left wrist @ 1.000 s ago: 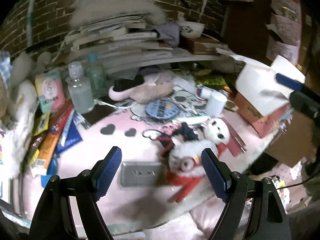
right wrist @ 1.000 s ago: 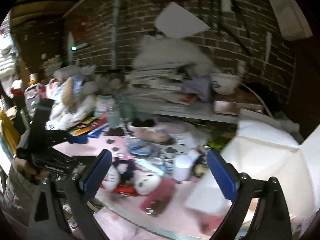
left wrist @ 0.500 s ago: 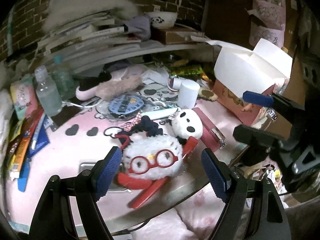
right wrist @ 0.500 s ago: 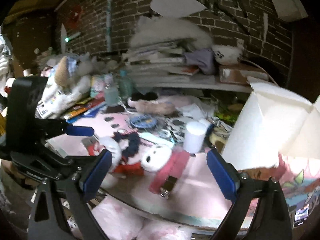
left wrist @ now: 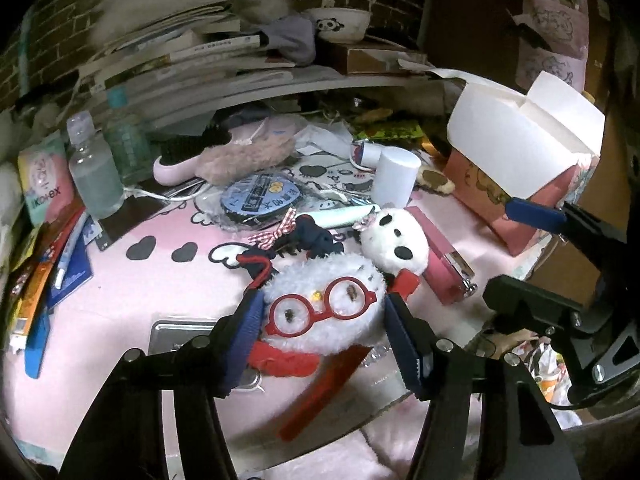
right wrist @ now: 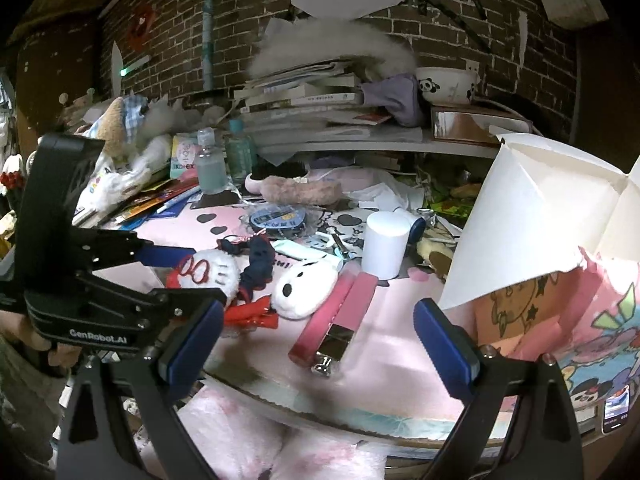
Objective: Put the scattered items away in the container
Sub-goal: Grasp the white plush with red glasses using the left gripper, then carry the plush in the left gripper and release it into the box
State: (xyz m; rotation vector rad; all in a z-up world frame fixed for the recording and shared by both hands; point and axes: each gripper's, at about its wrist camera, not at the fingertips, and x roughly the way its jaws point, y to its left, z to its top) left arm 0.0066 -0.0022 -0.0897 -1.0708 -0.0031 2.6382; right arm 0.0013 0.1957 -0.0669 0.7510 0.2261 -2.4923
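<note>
The left gripper (left wrist: 322,320) closes its blue-padded fingers (left wrist: 244,340) on either side of a white fluffy plush with red glasses (left wrist: 320,312), which lies on the pink tabletop (left wrist: 120,296) near the front edge, a red scarf at its base. The right gripper (right wrist: 316,348) hangs with its jaws spread wide and nothing between them, just above the tabletop's near rim, beside the container.

Touching the clamped plush at its upper right is a white panda-face plush (left wrist: 394,246), and a dark blue scrunchie (left wrist: 316,236) with a checked bow lies just behind it. A pink stapler (right wrist: 336,320) rests at an angle to the right of the panda face, its metal end toward the front edge. Behind it stands a white cylinder (right wrist: 386,246). A grey metal tin (left wrist: 180,330) lies flat, partly under the left gripper's finger.

The container, an open white-flapped carton with pink cartoon-printed sides (left wrist: 520,152), stands at the right end of the tabletop, well apart from the gripped plush.

Farther back, a round blue-labelled disc (left wrist: 260,198), a pink fuzzy brush (left wrist: 236,156) and two clear bottles (left wrist: 94,176) crowd the rear of the surface, with a pack of tissues (left wrist: 44,184) and bright packets piled at the left. A shelf (right wrist: 360,144) above carries a leaning stack of books (right wrist: 312,100), a purple cloth and a panda-print bowl (right wrist: 446,86). A dark brick wall (right wrist: 240,8) with pinned papers closes the dim room.
</note>
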